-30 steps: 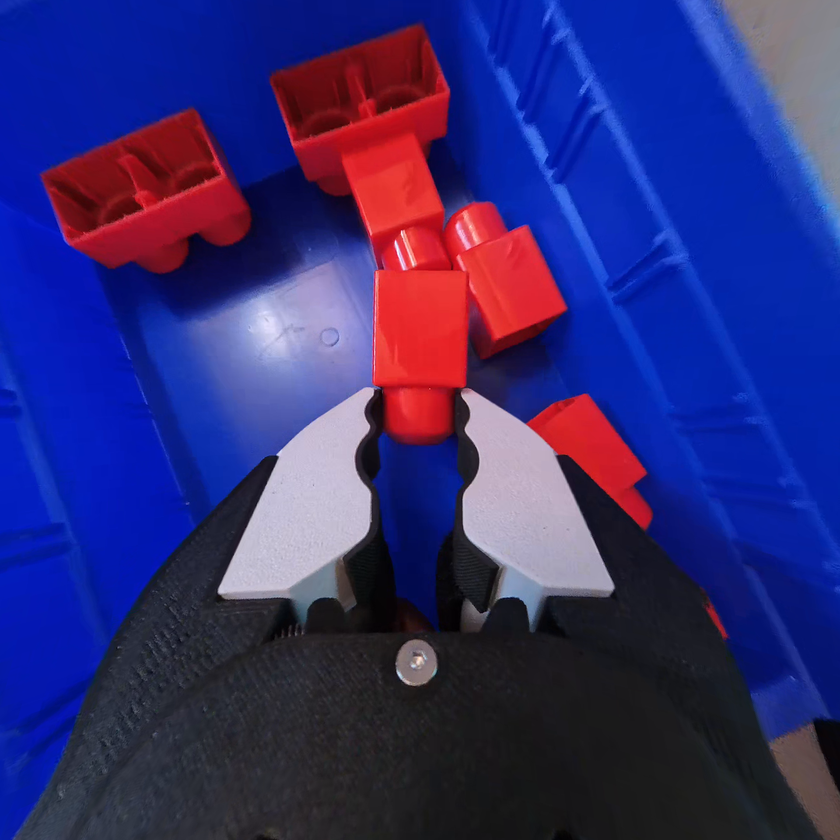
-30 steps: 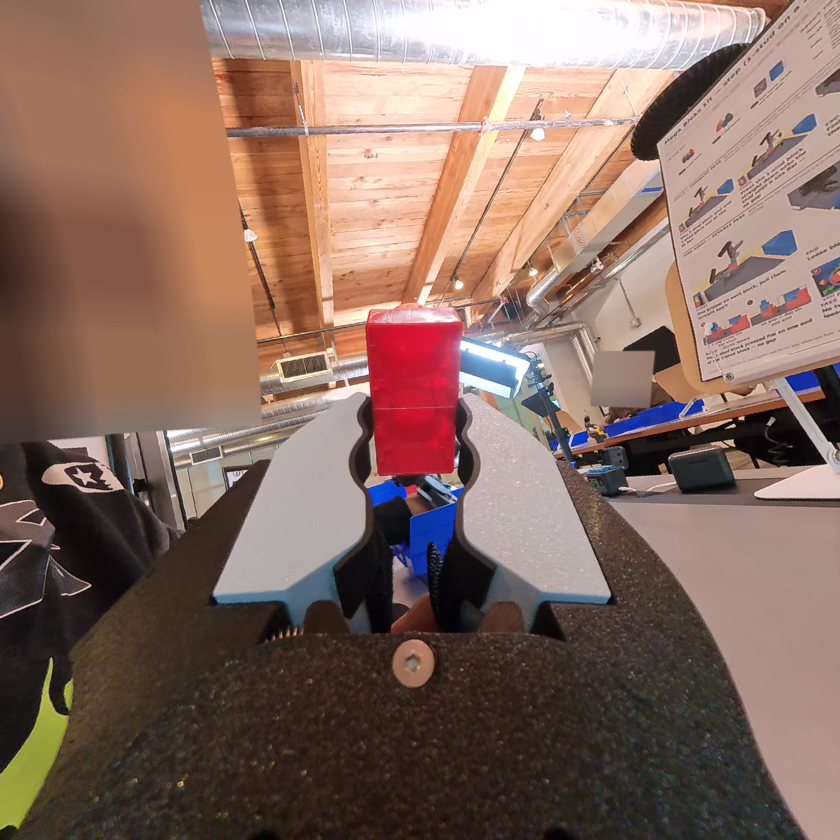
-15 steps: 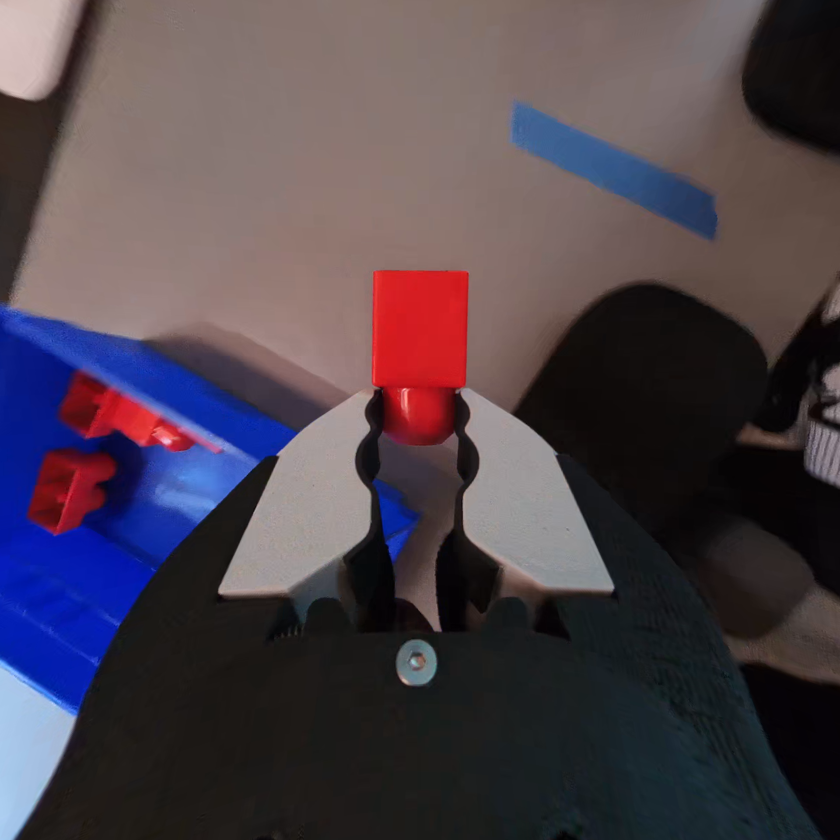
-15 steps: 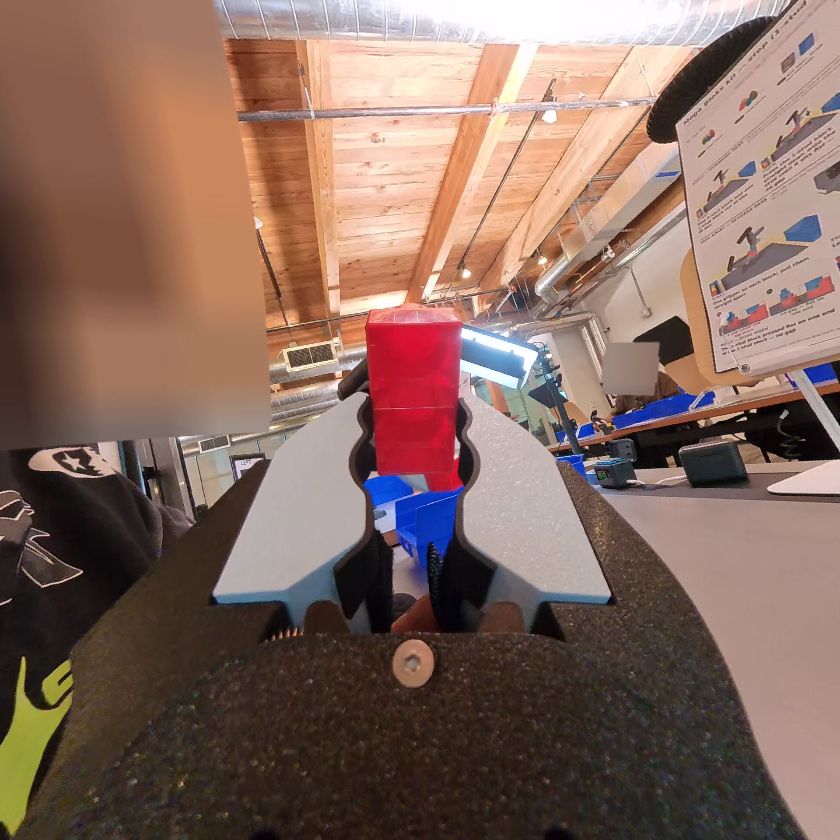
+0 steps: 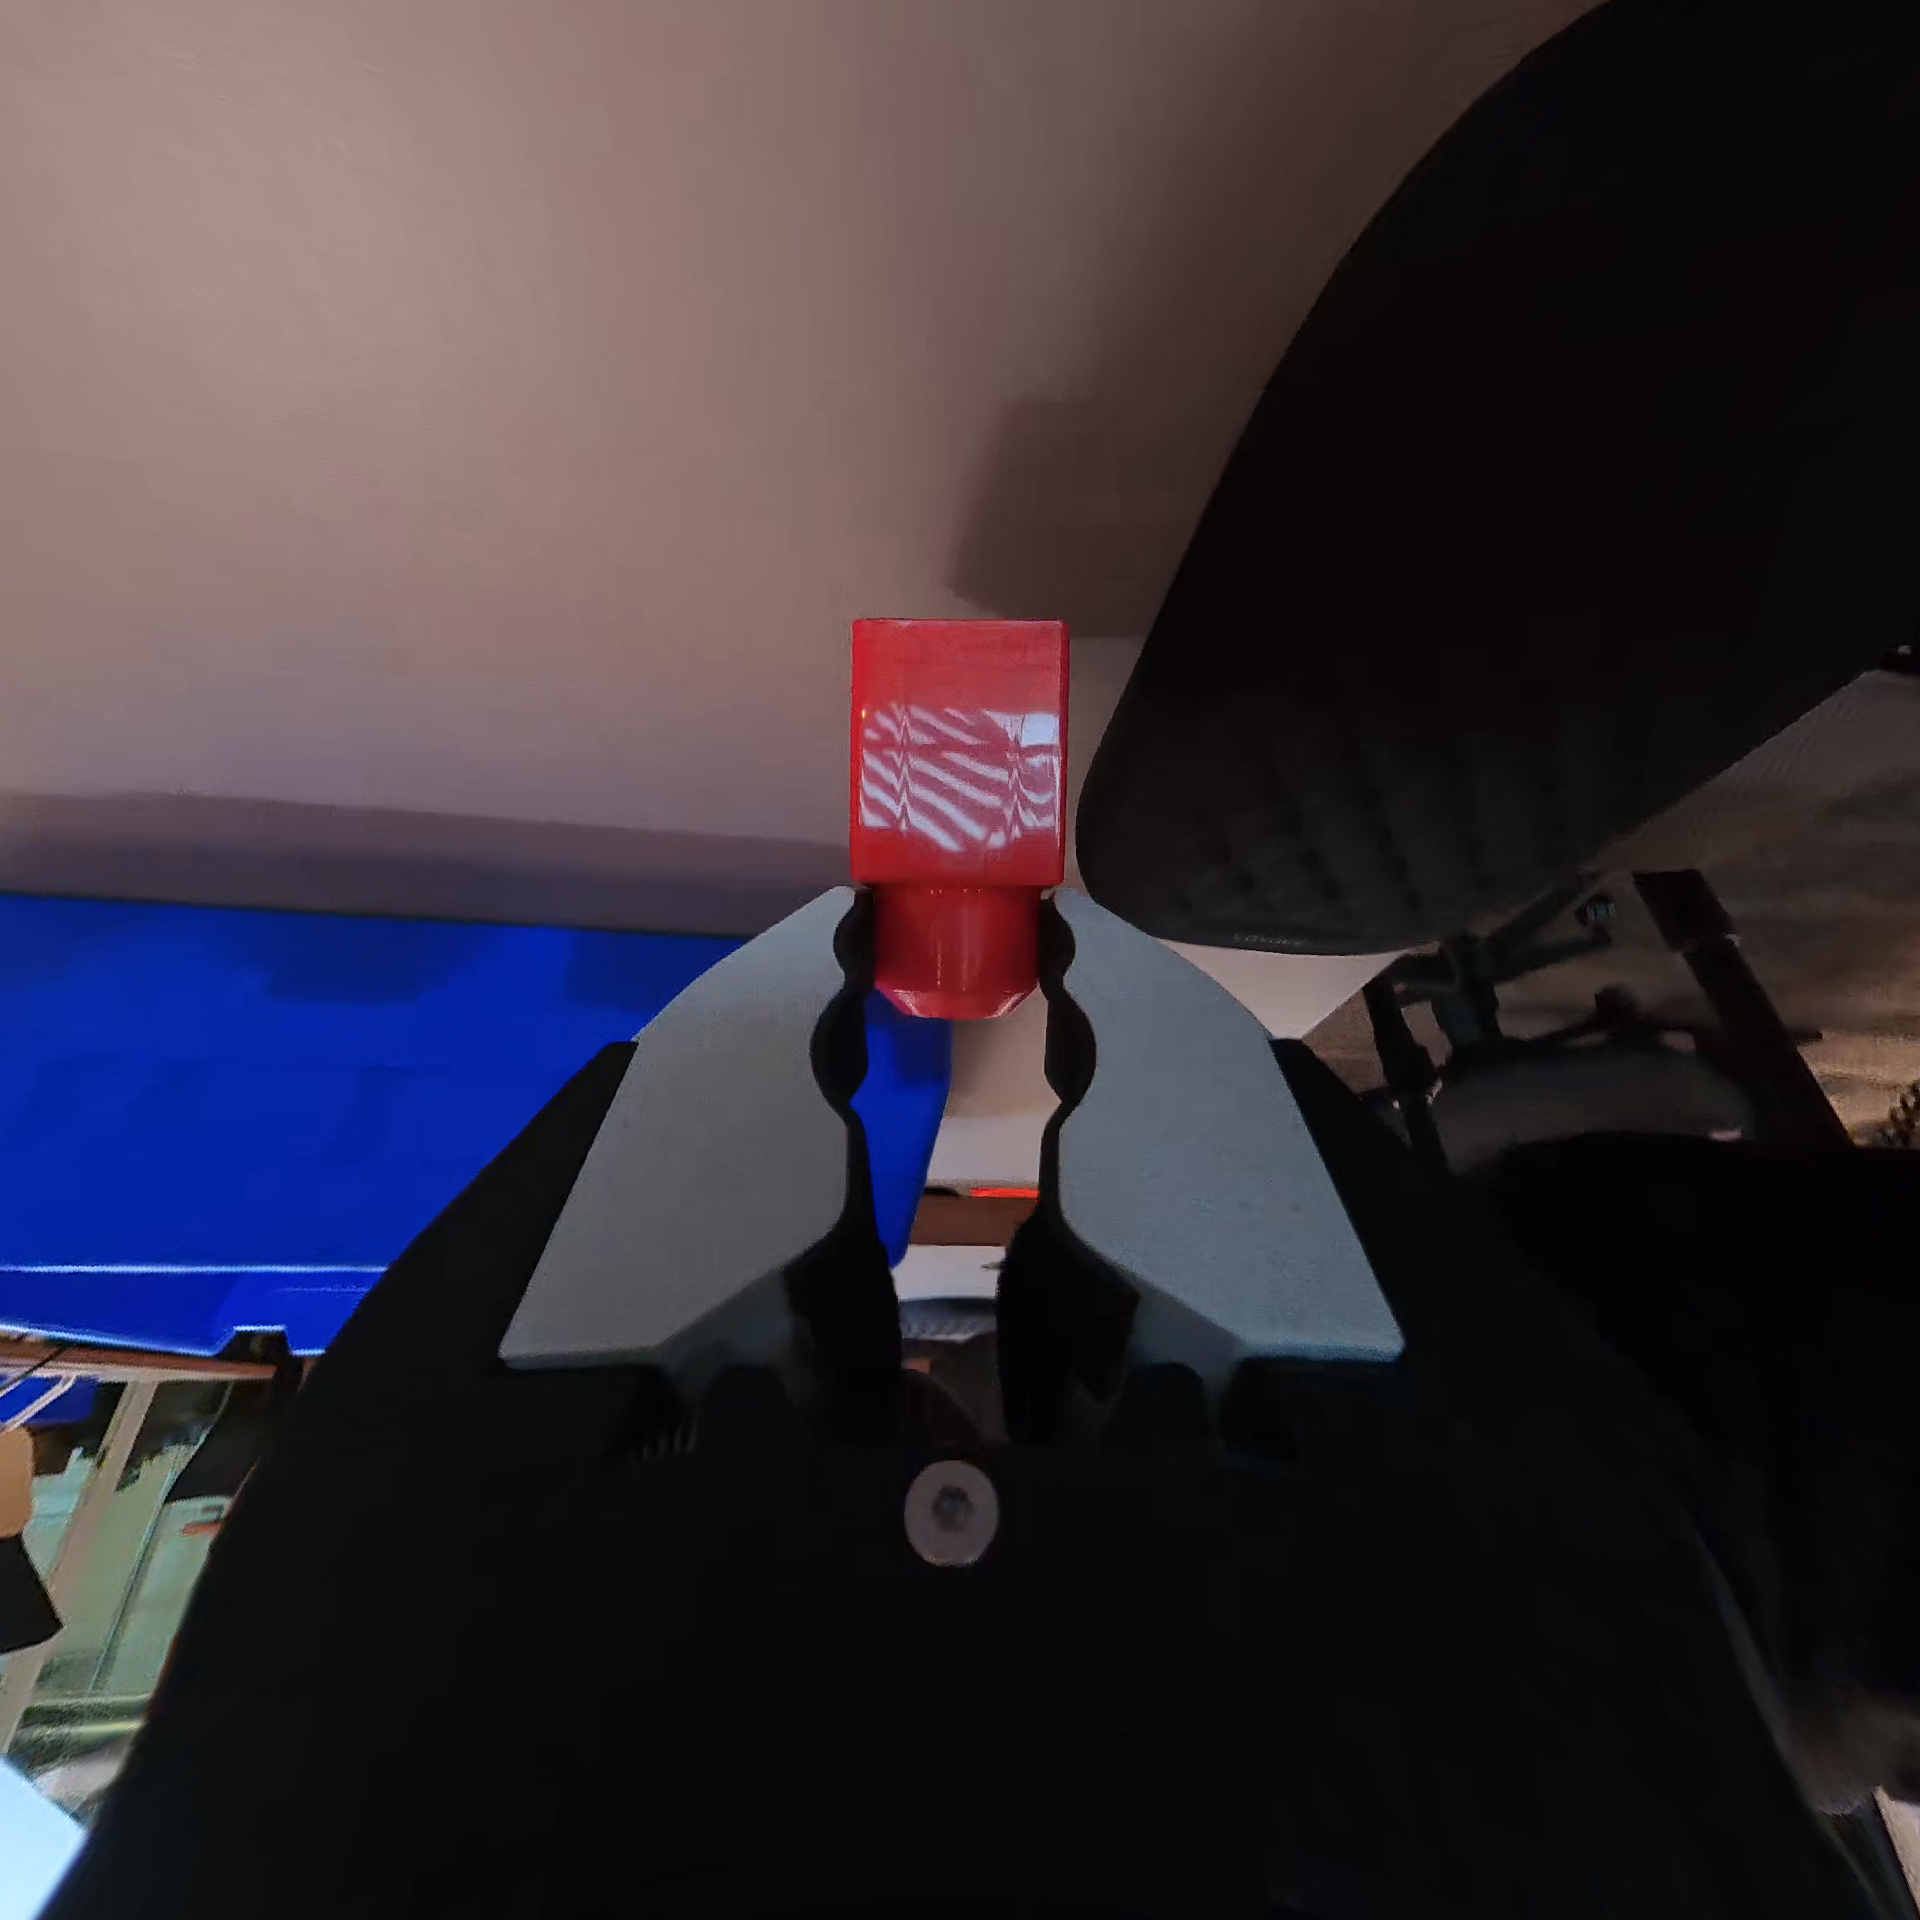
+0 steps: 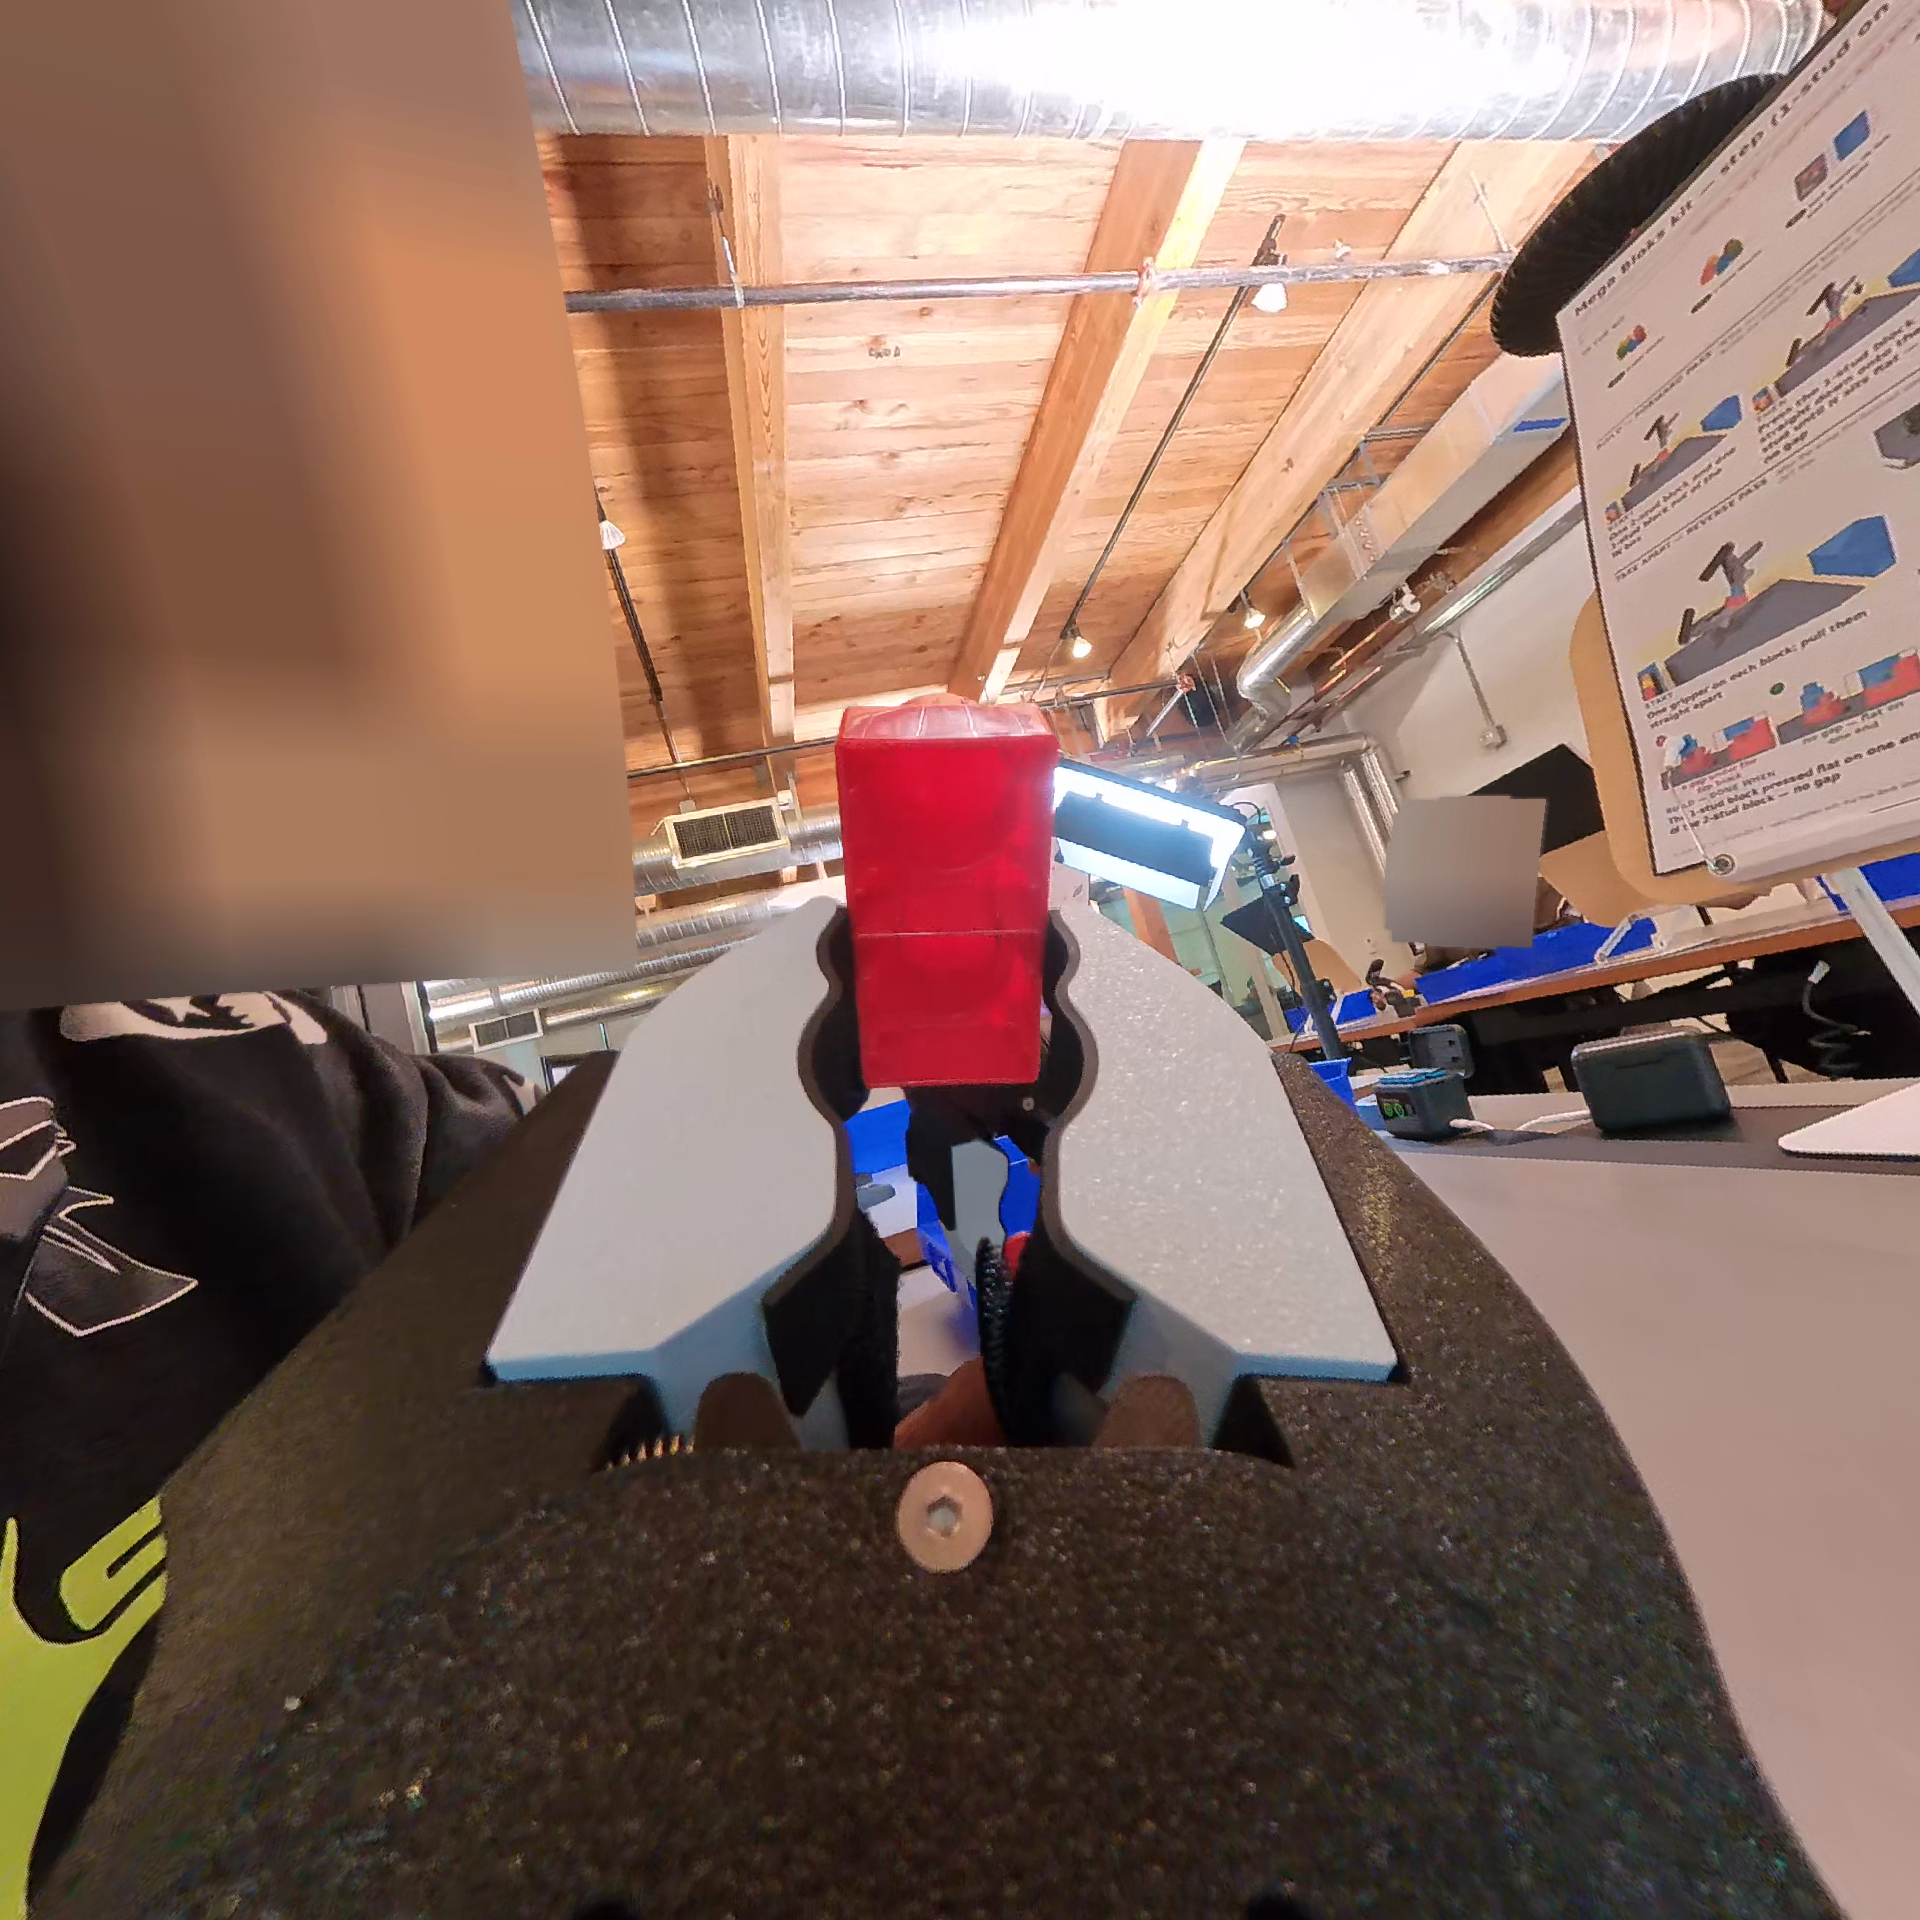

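Two grippers, each clamped on red plastic. Left gripper point(image 5: 956, 951): fingers point(image 5: 727, 1122) narrow, both pads pressed on the round stud of a red block point(image 5: 958, 758); the square body sticks out past the fingertips, glossy face with striped reflection. Block is off any surface, held in the air. Left of and behind the fingers, a blue bin point(image 5: 312, 1081), blurred. Right of the fingertips, just beside the block, a big black rounded shape point(image 5: 1507, 520), cannot tell what. Pale tabletop point(image 5: 520, 364) fills the background beyond the block.

Right gripper point(image 6: 951, 997): fingers point(image 6: 707, 1143) narrow, pads pressed on the sides of the lower part of a red stack point(image 6: 943, 894), two blocks joined with a seam line level with the fingertips; upper block stands clear above them, a stud showing on top. Stack is raised, pointing up toward a wooden ceiling point(image 6: 935, 468) with a metal duct point(image 6: 1039, 62). Between and below the fingers, another gripper shows in part, with blue bins behind. Right of the fingers: grey tabletop point(image 6: 1662, 1351), an instruction sheet point(image 6: 1766, 520) on a stand, a light panel point(image 6: 1143, 842). Left of the fingers: a person's dark sleeve point(image 6: 208, 1195).
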A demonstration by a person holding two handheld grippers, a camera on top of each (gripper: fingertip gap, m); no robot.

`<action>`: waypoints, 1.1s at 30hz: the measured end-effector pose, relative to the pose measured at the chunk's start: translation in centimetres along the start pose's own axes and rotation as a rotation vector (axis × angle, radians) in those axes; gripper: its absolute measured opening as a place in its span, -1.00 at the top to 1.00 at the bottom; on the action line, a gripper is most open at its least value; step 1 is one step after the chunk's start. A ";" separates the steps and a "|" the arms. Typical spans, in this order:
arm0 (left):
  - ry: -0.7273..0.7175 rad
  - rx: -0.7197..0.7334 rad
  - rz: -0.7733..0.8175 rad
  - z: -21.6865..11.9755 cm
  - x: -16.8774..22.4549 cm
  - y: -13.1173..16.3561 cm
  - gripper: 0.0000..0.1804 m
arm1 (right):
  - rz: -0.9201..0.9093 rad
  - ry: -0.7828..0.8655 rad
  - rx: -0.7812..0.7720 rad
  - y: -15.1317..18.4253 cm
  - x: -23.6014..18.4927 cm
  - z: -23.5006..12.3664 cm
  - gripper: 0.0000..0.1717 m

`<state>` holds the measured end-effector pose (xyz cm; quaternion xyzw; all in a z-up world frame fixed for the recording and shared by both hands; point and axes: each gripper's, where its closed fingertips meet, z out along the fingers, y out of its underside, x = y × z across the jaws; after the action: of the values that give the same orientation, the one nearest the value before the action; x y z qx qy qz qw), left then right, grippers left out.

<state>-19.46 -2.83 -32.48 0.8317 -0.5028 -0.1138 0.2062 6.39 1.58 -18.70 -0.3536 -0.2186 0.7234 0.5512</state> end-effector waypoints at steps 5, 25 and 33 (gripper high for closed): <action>0.021 -0.031 0.003 0.7 0.0 -0.6 0.66 | 0.009 -0.004 0.011 -0.2 0.0 -0.1 0.60; 0.048 0.069 0.035 0.3 0.6 -3.3 0.53 | 0.014 -0.002 0.014 -0.2 0.1 -0.1 0.60; 0.002 0.709 -0.140 -2.2 -0.2 -6.1 0.10 | 0.016 -0.002 0.017 -0.3 0.1 -0.2 0.60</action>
<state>-13.86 0.29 -33.36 0.8841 -0.4525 0.0545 -0.1028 6.71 1.77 -18.64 -0.3497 -0.2101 0.7302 0.5481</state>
